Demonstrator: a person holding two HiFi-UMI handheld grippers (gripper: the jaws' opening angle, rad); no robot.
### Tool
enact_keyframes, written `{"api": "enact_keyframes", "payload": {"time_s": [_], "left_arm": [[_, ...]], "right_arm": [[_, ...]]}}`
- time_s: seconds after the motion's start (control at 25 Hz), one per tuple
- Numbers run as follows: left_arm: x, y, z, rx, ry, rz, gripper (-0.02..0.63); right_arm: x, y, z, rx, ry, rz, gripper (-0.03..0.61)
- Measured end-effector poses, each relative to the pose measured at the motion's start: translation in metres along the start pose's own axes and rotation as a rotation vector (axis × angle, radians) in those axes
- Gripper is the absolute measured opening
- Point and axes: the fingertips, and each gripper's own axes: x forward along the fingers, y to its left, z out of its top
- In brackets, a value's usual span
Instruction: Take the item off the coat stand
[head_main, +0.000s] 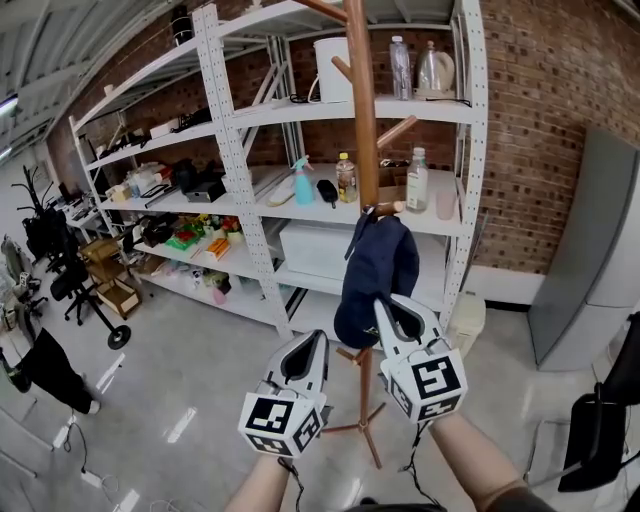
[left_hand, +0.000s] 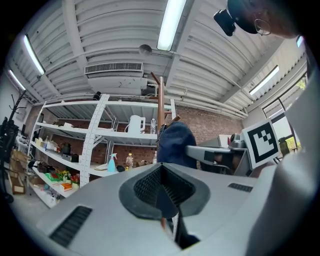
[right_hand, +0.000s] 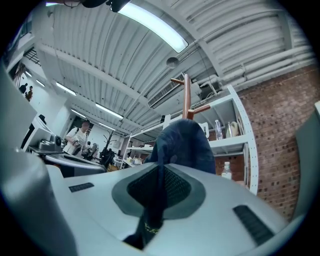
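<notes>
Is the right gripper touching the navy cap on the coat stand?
Touching. The right gripper view shows the right gripper with its fingers closed on a fold of the navy cap, the fabric pinched between them.

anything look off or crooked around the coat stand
Nothing stands out: the coat stand is upright and the navy cap hangs from a lower peg, its lower edge pinched in the right gripper.

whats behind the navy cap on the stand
The coat stand's wooden pole runs behind the navy cap, with a white shelf unit further back. The cap covers that stretch of pole and where it hooks on the peg.
</notes>
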Motion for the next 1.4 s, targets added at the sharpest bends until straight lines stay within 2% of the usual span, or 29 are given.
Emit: {"api": "enact_keyframes", "payload": {"time_s": [0.44,0.72,1.08,1.4], "left_arm": [[0.002,-0.008,0.011,-0.001,-0.019,-0.030,0.008],[-0.008,-0.013,0.017,0.001,-0.023,-0.040,0.008],[-0.017,-0.024,0.024,0.004,-0.032,-0.054,0.008],[-0.045,-0.029,0.028,0.002,-0.030,-0.049,0.008]], "right_arm": [[-0.007,-0.003,0.030,-0.084,-0.066,-0.023,0.018],[-0.021,-0.007,0.060,-0.092,-0.131,-0.038,0.018],[-0.042,-0.009,0.089,-0.153,-0.188,-0.072,0.018],[-0.067,-0.005,0.086,-0.148,-0.193,-0.114,0.018]]}}
